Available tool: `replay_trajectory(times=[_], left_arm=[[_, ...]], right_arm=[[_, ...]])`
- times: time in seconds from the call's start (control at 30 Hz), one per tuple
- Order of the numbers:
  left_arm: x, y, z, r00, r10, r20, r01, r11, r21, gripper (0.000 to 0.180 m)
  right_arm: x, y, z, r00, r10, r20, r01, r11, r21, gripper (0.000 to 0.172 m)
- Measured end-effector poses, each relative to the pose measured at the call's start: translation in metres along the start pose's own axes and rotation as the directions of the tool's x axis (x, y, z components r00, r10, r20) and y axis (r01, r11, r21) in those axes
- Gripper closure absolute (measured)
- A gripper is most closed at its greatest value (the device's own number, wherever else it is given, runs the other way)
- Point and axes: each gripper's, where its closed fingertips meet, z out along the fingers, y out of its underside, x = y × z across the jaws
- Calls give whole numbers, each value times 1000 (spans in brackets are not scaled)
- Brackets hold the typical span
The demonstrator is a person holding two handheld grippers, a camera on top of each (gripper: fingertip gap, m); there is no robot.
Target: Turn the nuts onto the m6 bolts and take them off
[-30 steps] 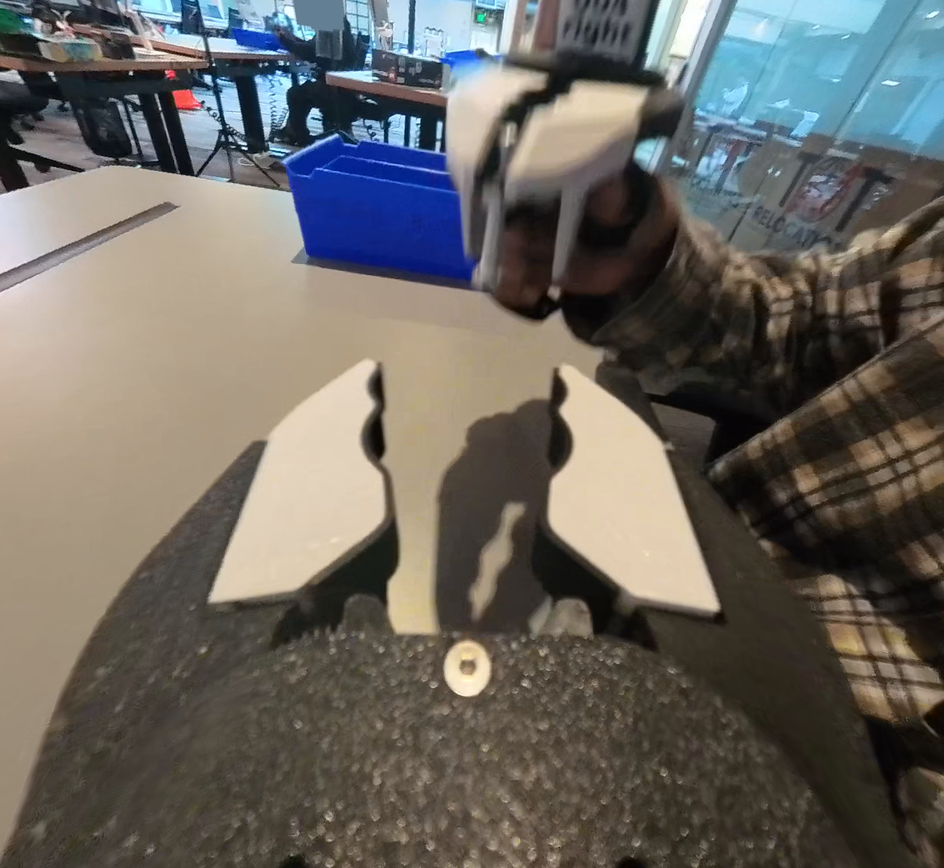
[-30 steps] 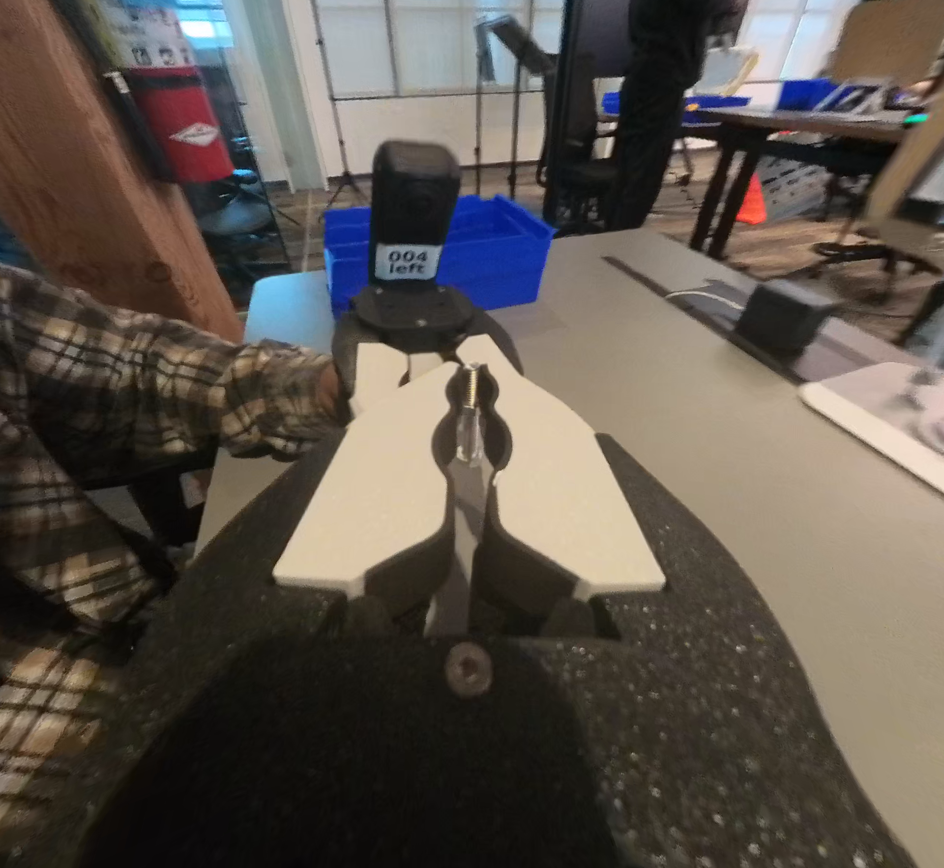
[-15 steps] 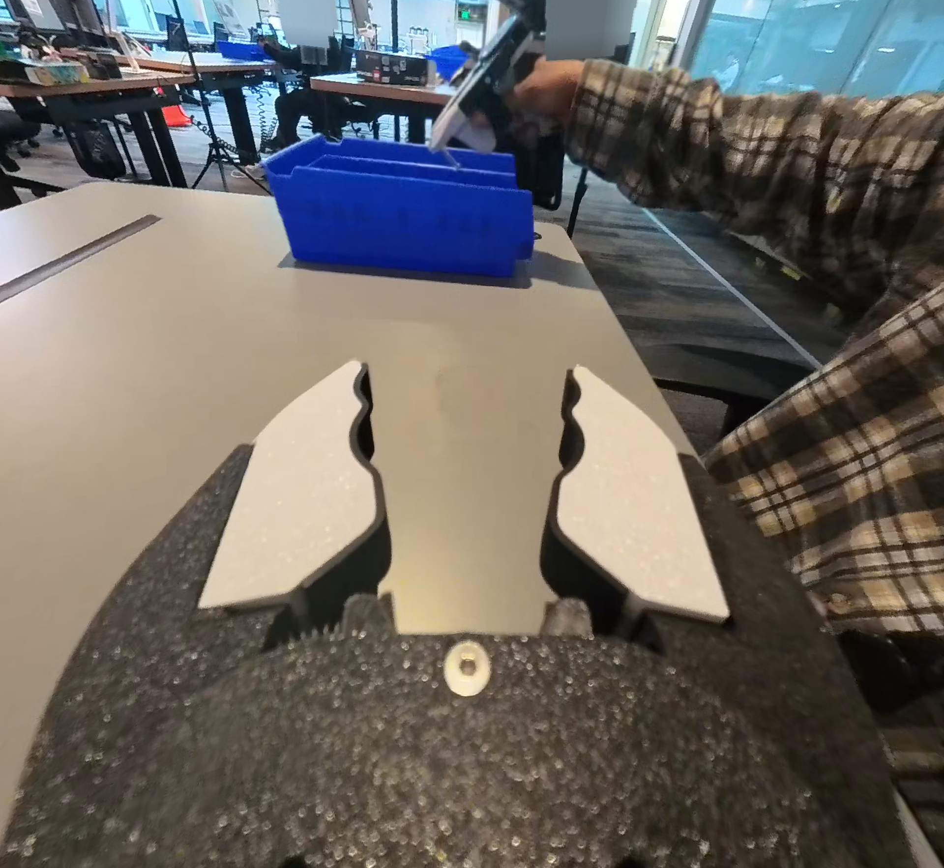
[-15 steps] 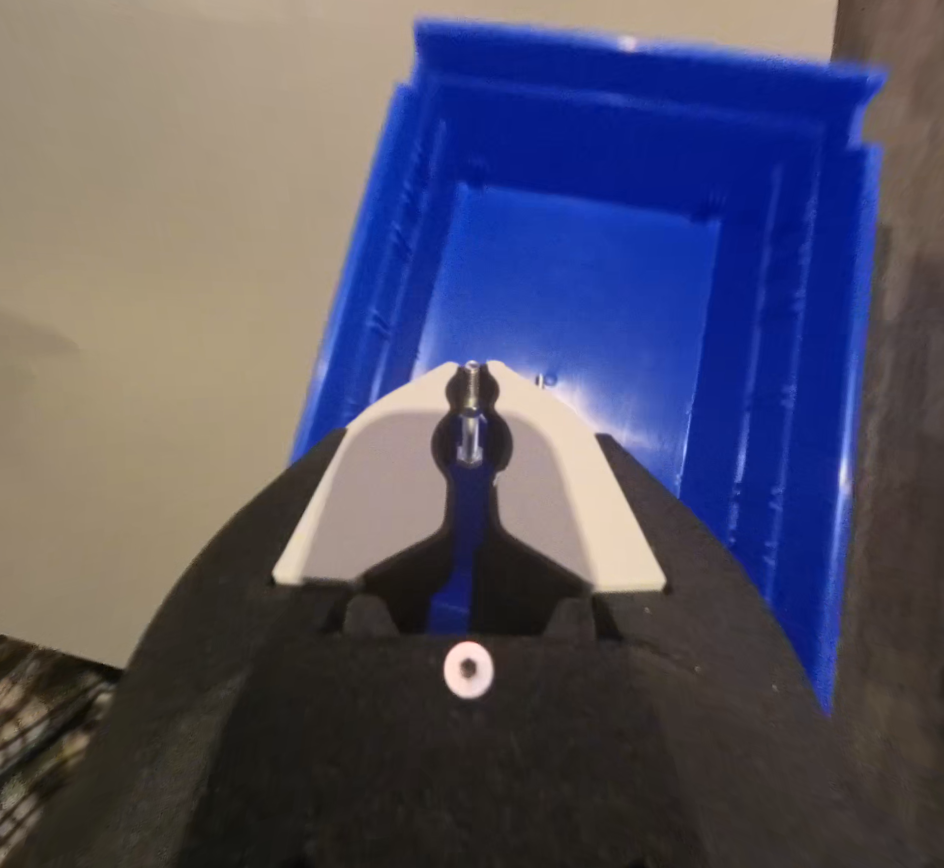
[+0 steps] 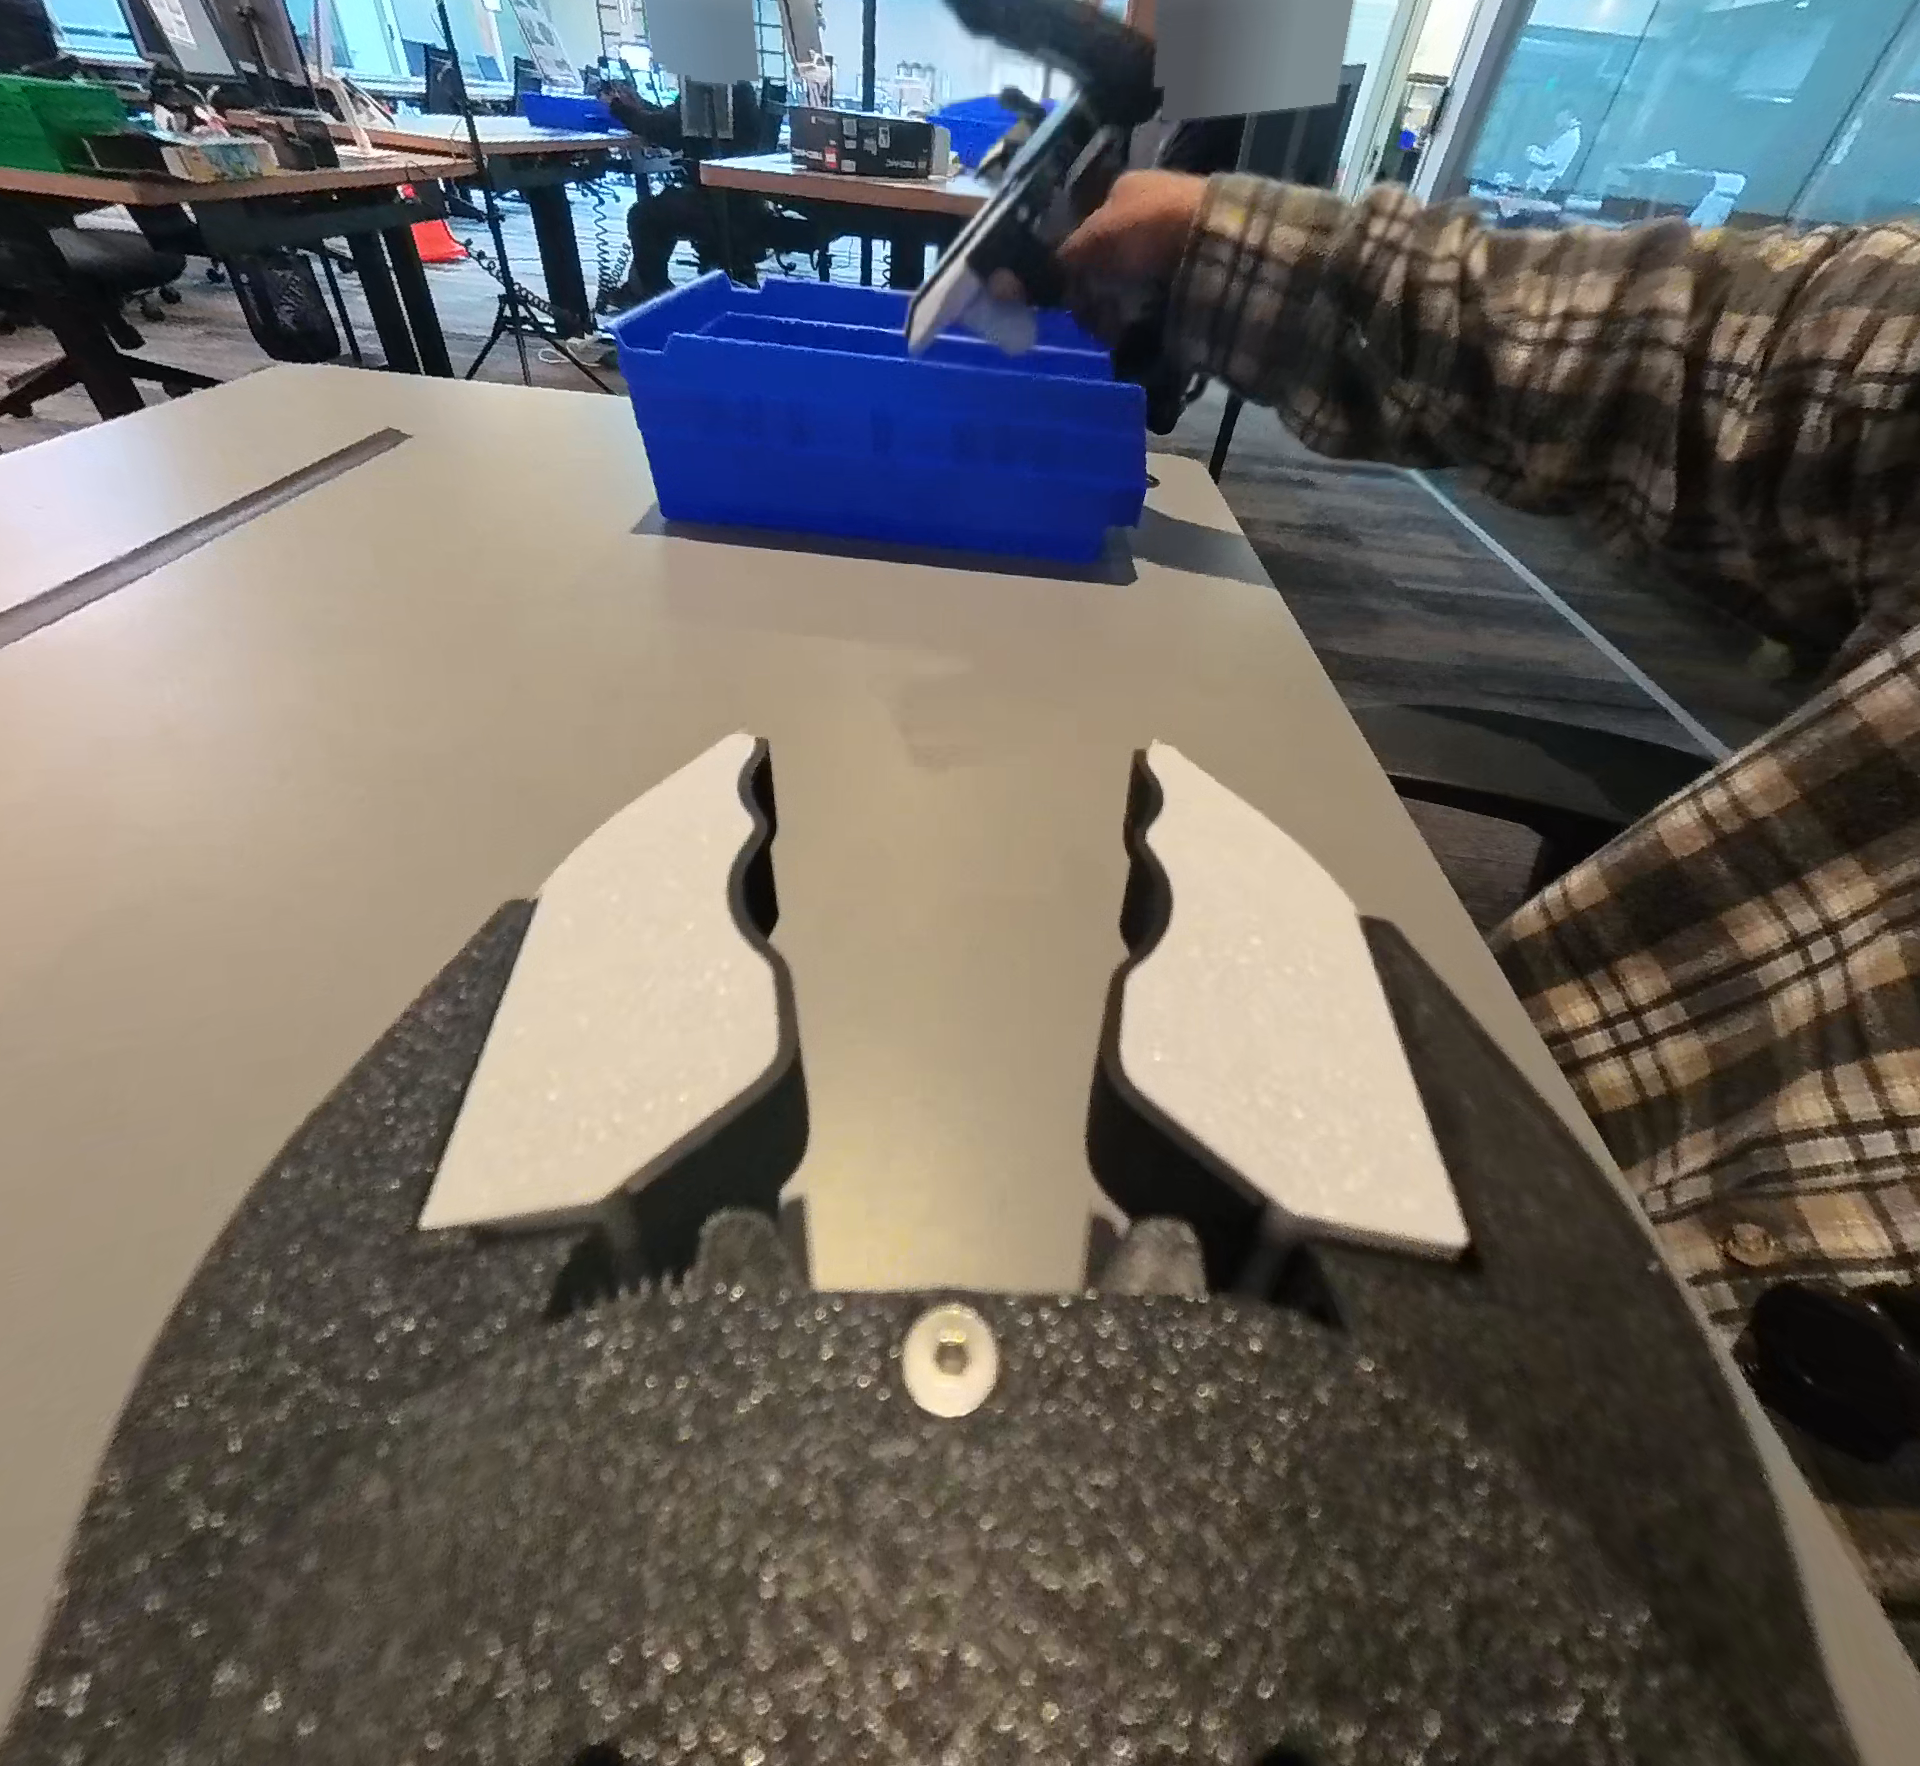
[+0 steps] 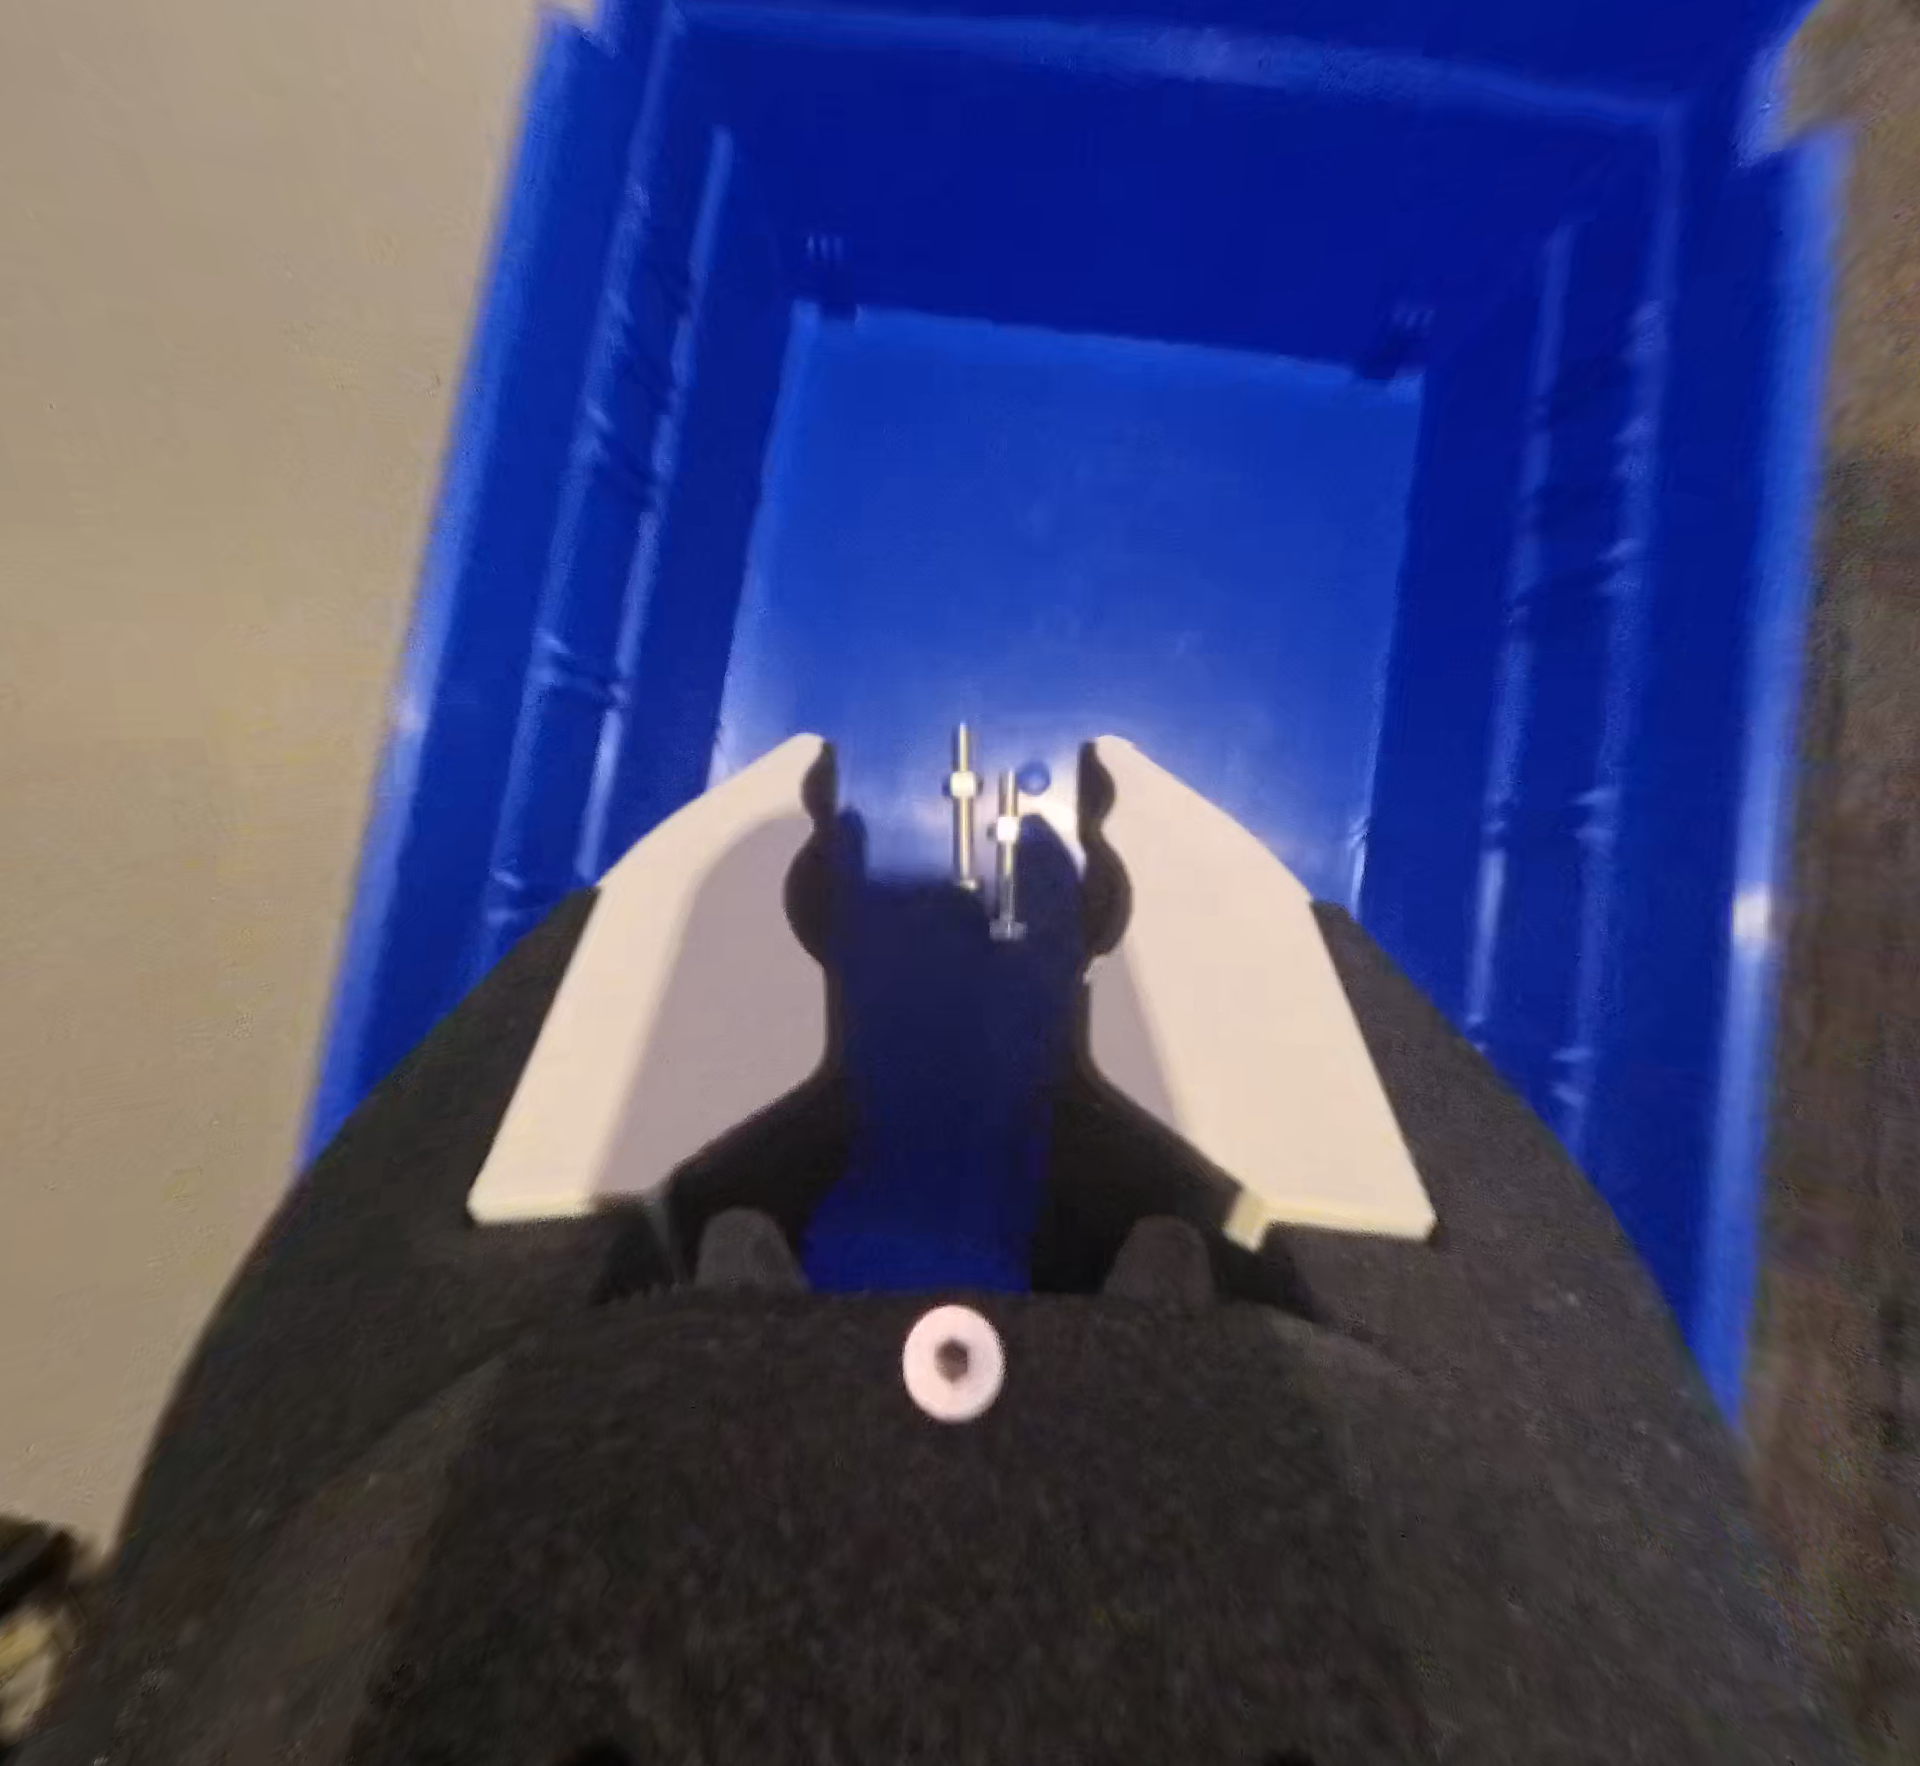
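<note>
Bolts lie in the blue bin [image 6: 1091, 511], two of them side by side on its floor: one bolt [image 6: 964, 817] with a pale nut [image 6: 963, 789] partway along its shank, and a second bolt [image 6: 1005, 869] just to its right, set slightly nearer the camera, with its own nut [image 6: 1005, 829]. The right gripper [image 6: 956, 766] hangs above the bin, pointing down into it, with its fingers [image 6: 727, 843] spread apart; both bolts show in the gap between the tips, touching neither pad, so it grips nothing. The view is somewhat blurred, and whether the two bolts touch each other cannot be told. In the left wrist view the bin [image 5: 883, 459] stands at the far end of a grey table [image 5: 312, 729], near its right edge, and the right gripper [image 5: 961, 319] tilts down over the bin's rim, held by a hand [image 5: 1127, 225] in a plaid sleeve [image 5: 1507, 345]. The left gripper [image 5: 951, 786] sits low over the table, well short of the bin, jaws wide apart with only bare tabletop between its fingers [image 5: 644, 968].
</note>
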Motion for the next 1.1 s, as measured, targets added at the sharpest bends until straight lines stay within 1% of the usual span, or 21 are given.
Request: replay_trajectory(times=[0.07, 0.1, 0.2, 0.27, 0.33, 0.43, 0.5, 0.53, 0.63, 0.7, 0.73, 0.8, 0.87, 1.0, 1.1], left_arm=[[-1, -2, -1, 1000, 2, 7, -2, 1000, 8, 116], [-1, -2, -2, 1000, 3, 9, -3, 1000, 10, 116], [-3, -3, -3, 1000, 1, 17, -1, 1000, 11, 117], [-5, -2, -4, 1000, -5, 23, 5, 1000, 7, 117], [-6, -3, -5, 1000, -9, 26, 9, 1000, 8, 117], [-8, -3, -6, 999, -4, 35, 4, 1000, 10, 117], [-9, -3, -7, 999, -4, 39, 4, 1000, 8, 117], [-9, -3, -7, 999, -5, 42, 5, 1000, 7, 117], [-11, -1, -7, 999, -10, 47, 10, 1000, 1, 118], [-12, -1, -8, 999, -11, 50, 12, 1000, -1, 118], [-12, 0, -8, 999, -12, 51, 12, 1000, -2, 118], [-13, 0, -8, 998, -12, 54, 13, 1000, -4, 118], [-13, 1, -8, 998, -18, 56, 18, 1000, -5, 119], [-16, 5, -7, 998, -43, 52, 44, 999, -13, 119], [-18, 6, -7, 997, -51, 55, 52, 998, -24, 120]], right_arm=[[-11, -34, -28, 1000, -19, 1, 18, 988, 154, 115], [-20, -53, -45, 999, -37, 3, 35, 970, 241, 109], [-60, -100, -93, 991, -132, -7, 120, 879, 461, 91], [-96, -118, -111, 979, -201, 12, 164, 832, 530, 81], [-136, -126, -114, 960, -273, 66, 189, 803, 565, 76], [-194, -128, -103, 917, -374, 140, 209, 748, 630, 68], [-228, -123, -86, 887, -421, 190, 205, 727, 655, 63], [-243, -119, -76, 873, -439, 213, 195, 714, 673, 63], [-278, -107, -35, 853, -435, 286, 117, 695, 709, 63], [-299, -98, -4, 831, -422, 362, 53, 707, 705, 62], [-306, -94, 12, 824, -417, 384, 39, 717, 696, 62], [-314, -88, 38, 820, -423, 385, 54, 727, 684, 60], [-315, -86, 51, 828, -432, 358, 65, 707, 704, 58], [-320, -85, 49, 813, -450, 370, 16, 653, 757, 59], [-329, -81, 52, 802, -468, 370, 34, 654, 755, 59]])
